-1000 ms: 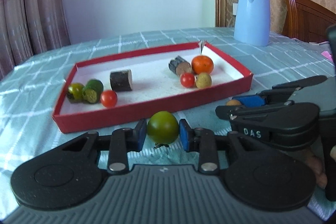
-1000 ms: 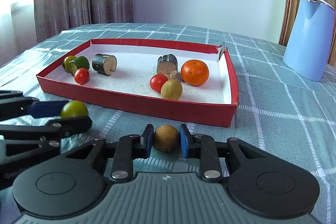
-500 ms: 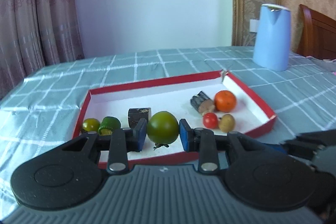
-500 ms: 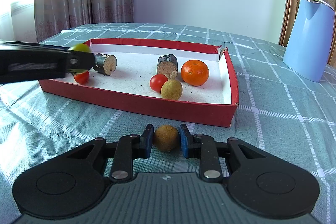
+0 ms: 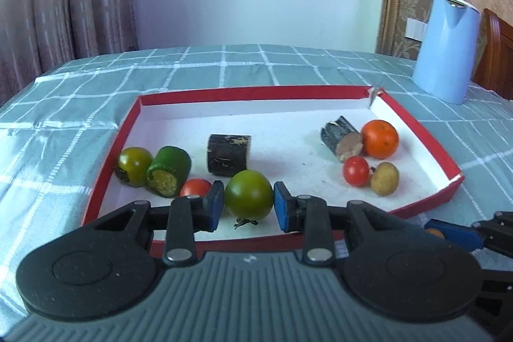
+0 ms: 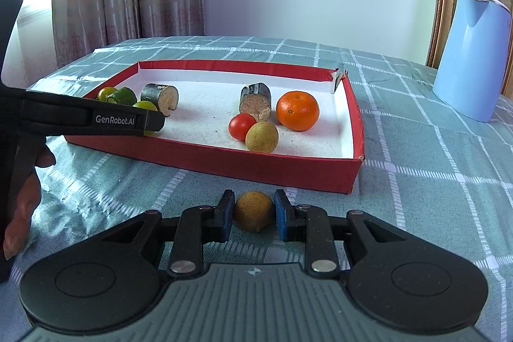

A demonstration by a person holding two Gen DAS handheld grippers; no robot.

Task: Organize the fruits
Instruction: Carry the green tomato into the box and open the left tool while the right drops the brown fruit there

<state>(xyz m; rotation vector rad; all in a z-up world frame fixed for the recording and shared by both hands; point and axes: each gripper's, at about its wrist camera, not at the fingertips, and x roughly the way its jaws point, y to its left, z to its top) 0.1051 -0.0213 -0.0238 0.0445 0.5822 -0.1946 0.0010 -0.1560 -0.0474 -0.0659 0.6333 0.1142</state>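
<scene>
My left gripper [image 5: 247, 207] is shut on a green tomato [image 5: 248, 194] and holds it over the front left part of the red tray [image 5: 426, 130]. In the right wrist view the left gripper [image 6: 96, 119] reaches over the tray's left end [image 6: 205, 154]. My right gripper [image 6: 253, 212] is shut on a small brown round fruit [image 6: 253, 210], low over the tablecloth just in front of the tray. In the tray lie another green tomato [image 5: 134, 165], a green pepper piece [image 5: 168, 171], red tomatoes [image 5: 356, 170], an orange [image 5: 379, 139] and a tan fruit [image 5: 384, 178].
Two dark log pieces [image 5: 228, 155] [image 5: 341, 139] lie in the tray. A blue jug [image 5: 445, 48] stands at the back right on the checked tablecloth [image 5: 64, 117]. A wooden chair [image 5: 498, 53] is at the far right.
My left gripper has lifted the green tomato from the cloth and carried it forward over the tray's front wall. My right gripper has stayed put with the brown fruit.
</scene>
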